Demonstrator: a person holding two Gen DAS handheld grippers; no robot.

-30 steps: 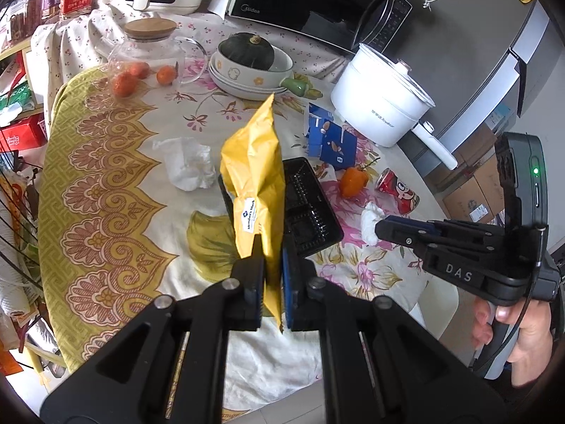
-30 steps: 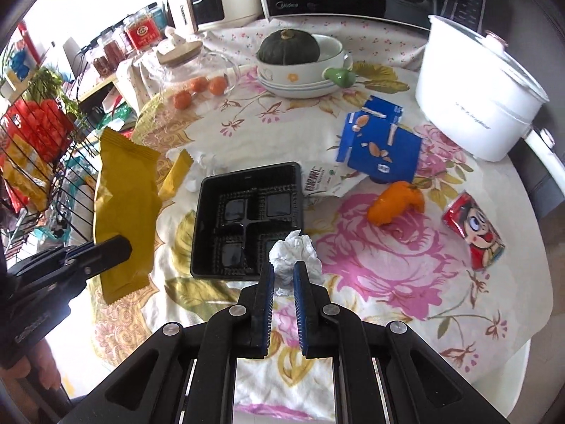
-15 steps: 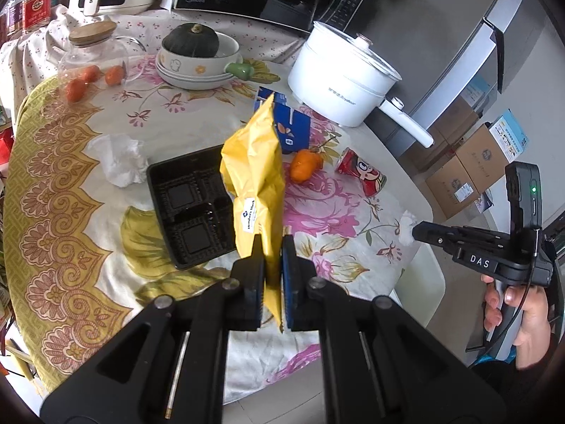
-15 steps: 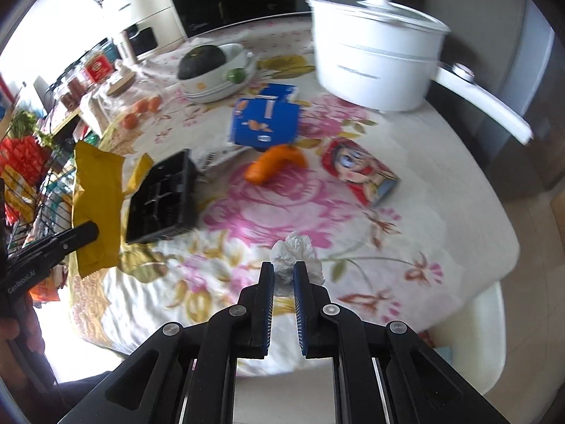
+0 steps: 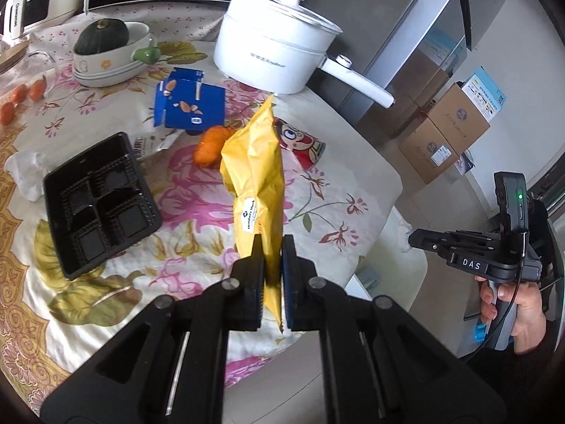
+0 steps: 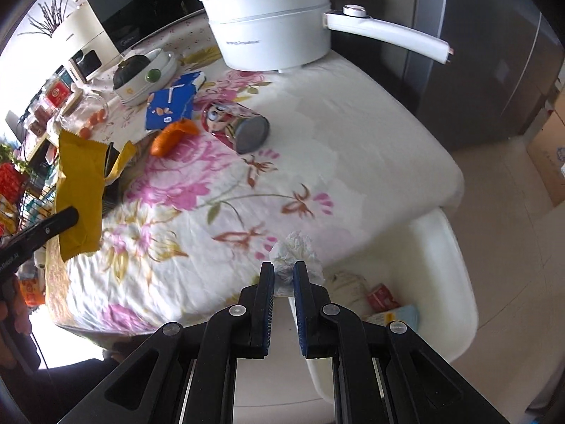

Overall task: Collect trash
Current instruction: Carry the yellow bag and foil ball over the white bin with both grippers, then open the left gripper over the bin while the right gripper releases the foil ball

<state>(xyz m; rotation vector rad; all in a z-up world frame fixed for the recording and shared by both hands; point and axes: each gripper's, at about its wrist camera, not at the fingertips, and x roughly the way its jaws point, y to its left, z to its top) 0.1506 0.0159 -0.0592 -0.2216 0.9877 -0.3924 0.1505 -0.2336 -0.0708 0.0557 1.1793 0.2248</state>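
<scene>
Left claw (image 5: 272, 265): pressed together on the lower edge of a yellow pouch (image 5: 257, 176). Pouch held upright above the table (image 5: 353, 162); crinkled glossy film, flat and tall, serrated bottom seam, small white label just ahead of the pads. Same pouch in the right wrist view (image 6: 81, 190), far to the left of the right claw, clear of the cloth.

Right claw (image 6: 283, 275): pinching a crumpled white tissue (image 6: 296, 251). Soft, wrinkled wad, irregular shape, bulging forward past the fingertips, at the table edge and above a white bin (image 6: 455, 265). Smooth rounded plastic bin wall below and to the right of the claw; paper scraps and a small red pack inside.

Ahead and left of the left claw, on the floral cloth: black ribbed plastic tray (image 5: 99, 205) with four square wells. Farther ahead: blue carton (image 5: 190, 106), flattened; orange wrapper (image 5: 208, 145); red printed can (image 6: 233, 127) lying on its side.
</scene>
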